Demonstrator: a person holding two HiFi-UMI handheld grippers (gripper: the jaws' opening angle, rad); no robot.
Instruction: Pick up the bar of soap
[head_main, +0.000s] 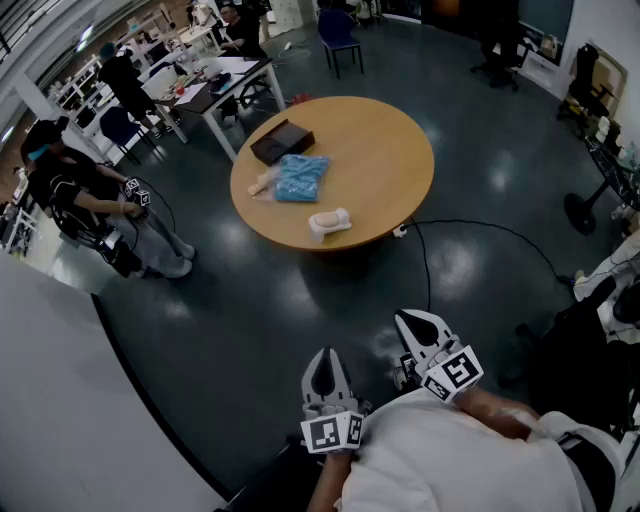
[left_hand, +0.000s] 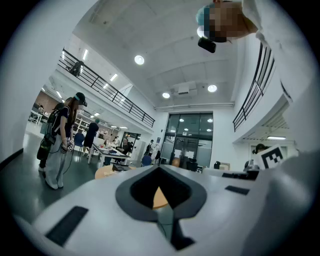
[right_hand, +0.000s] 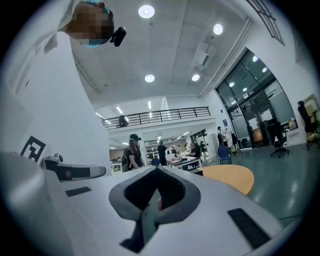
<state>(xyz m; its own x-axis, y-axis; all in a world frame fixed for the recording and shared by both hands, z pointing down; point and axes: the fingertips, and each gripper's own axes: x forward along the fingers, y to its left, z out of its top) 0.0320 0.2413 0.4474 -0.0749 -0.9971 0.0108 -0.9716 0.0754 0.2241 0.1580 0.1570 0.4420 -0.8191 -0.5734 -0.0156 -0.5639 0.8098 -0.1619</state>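
Note:
A round wooden table stands some way ahead on the dark floor. Near its front edge lies a pale cream lump that looks like the bar of soap. A blue packet and a dark flat box lie behind it. Both grippers are held low against the person's white-sleeved body, far from the table. The left gripper is shut and holds nothing. So is the right gripper. In the gripper views the left gripper and the right gripper each show jaws together, and the table lies beyond.
A person with grippers stands at the left near a white wall. Desks with seated people fill the back left. A blue chair stands behind the table. A black cable runs across the floor at the right, near chairs and equipment.

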